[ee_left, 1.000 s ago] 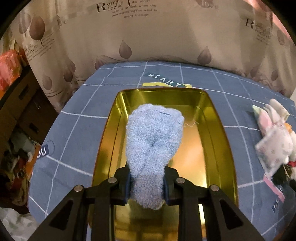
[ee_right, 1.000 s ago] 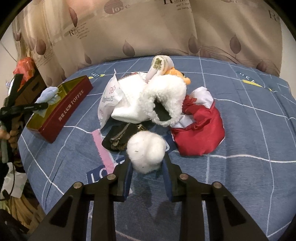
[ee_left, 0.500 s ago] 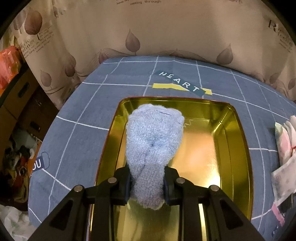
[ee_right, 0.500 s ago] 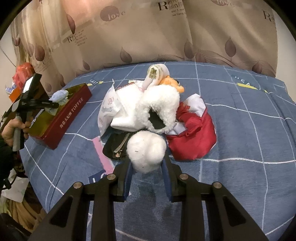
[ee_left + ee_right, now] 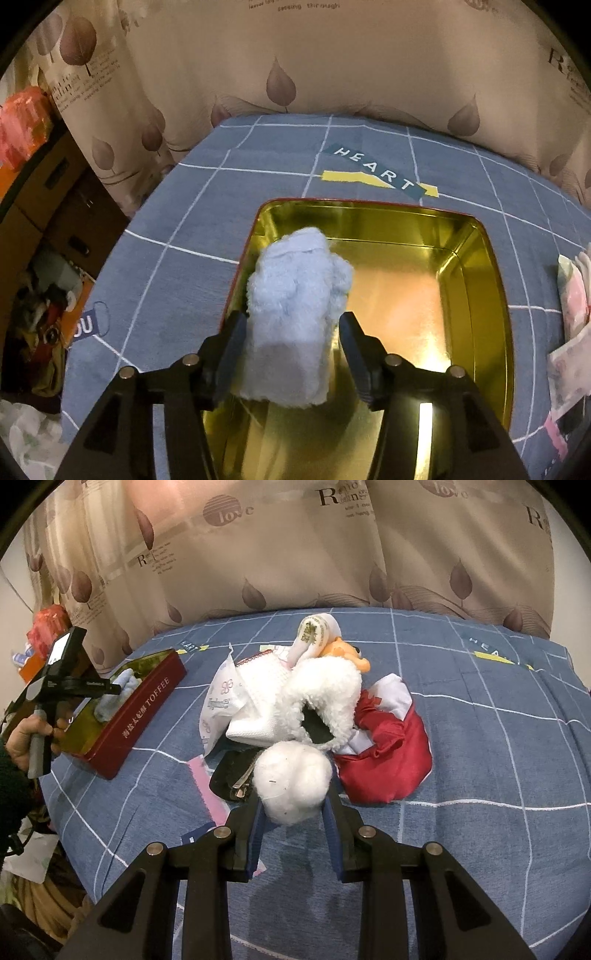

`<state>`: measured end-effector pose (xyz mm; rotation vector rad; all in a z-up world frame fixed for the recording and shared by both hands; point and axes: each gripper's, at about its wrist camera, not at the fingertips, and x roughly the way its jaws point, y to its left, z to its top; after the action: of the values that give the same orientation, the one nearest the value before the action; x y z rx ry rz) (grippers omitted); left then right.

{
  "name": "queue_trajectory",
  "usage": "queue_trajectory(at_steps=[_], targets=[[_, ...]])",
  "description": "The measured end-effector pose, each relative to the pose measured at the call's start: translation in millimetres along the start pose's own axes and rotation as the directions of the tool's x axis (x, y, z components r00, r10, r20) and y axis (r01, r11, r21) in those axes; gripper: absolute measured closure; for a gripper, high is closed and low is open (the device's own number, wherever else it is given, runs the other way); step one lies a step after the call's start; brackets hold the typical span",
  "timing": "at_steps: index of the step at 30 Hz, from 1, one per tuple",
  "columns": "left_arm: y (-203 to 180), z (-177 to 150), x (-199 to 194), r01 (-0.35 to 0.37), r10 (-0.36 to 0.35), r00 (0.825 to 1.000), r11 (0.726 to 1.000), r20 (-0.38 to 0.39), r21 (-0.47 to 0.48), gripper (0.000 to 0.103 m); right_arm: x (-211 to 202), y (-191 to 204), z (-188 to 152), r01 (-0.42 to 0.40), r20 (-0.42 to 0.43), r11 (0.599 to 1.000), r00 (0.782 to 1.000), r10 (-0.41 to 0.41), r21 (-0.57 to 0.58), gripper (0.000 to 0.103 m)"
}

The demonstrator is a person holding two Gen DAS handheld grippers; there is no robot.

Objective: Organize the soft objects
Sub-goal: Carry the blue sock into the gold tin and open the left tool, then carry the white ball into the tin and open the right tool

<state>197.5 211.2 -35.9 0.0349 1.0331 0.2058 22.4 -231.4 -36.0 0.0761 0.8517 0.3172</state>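
Observation:
A fluffy light-blue sock (image 5: 295,295) stands against the left wall of the gold-lined tin (image 5: 476,280). My left gripper (image 5: 293,321) straddles it and its jaws are opening. The right pad stands off the sock and the left pad is at its edge. In the right wrist view the same tin (image 5: 147,709), red outside, lies at the far left with the sock (image 5: 118,690) in it. My right gripper (image 5: 294,801) is shut on a white fluffy ball (image 5: 291,779), just in front of the pile.
The pile on the blue checked bedcover (image 5: 480,775) holds a white fleece piece (image 5: 325,690), a red cloth bag (image 5: 388,760), a black pouch (image 5: 232,775), a white packet (image 5: 221,698) and an orange plush toy (image 5: 347,653). A hand (image 5: 26,734) holds the left tool. Curtains hang behind.
The left jaws have spread and let go of the blue sock, which has slumped toward the tin's left wall. The right gripper still holds the white ball in the same place.

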Motion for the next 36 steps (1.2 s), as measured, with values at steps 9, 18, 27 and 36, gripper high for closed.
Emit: queue_trajectory(at_steps=[9, 18, 27, 36], targets=[[-6, -33, -69, -0.021, 0.014, 0.988, 0.999, 0.157, 0.043, 0.049, 0, 8, -1, 0.001, 0.006, 1.000, 1.000, -0.001, -0.023, 0.076], [20, -106, -115, -0.034, 0.047, 0.973, 0.997, 0.227, -0.062, 0.049, 2, 27, 2, -0.011, 0.001, 0.997, 1.000, 0.011, -0.072, 0.076], [59, -143, -132, -0.047, 0.098, 0.974, 0.969, 0.205, -0.242, 0.049, 10, 83, 28, -0.084, -0.007, 0.977, 0.996, 0.084, -0.196, 0.076], [77, -163, -135, -0.086, 0.134, 0.973, 0.966, 0.187, -0.242, 0.049, 46, 150, 53, -0.200, -0.062, 0.941, 0.980, 0.190, -0.274, 0.076]])
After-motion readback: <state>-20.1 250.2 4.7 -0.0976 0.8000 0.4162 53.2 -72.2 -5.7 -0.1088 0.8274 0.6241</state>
